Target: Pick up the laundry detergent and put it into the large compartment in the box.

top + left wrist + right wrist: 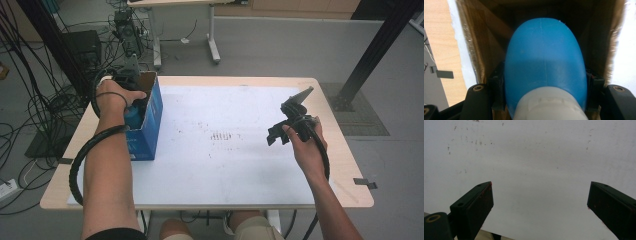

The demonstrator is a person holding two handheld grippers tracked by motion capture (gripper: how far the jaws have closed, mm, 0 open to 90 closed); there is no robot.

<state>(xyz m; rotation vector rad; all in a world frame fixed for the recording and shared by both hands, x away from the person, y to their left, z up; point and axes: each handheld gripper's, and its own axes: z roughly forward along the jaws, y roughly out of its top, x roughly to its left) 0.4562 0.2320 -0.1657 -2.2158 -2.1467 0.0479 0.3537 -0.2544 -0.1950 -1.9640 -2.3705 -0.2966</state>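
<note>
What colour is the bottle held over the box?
Blue bottle with a white cap, clearest in the left gripper view.

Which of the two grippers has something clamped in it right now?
The left gripper: its jaws are shut on the blue bottle, nose-down inside the cardboard box. The right gripper hangs open over the white mat.

Light: even, soft, from overhead; desk (pixel 240 165) sheet bright.
Shadows: faint; box (pixel 489 40) interior dim.
Focus: high view soft; bottle (pixel 544 65) close, slightly blurred.
Glare: none strong.
</note>
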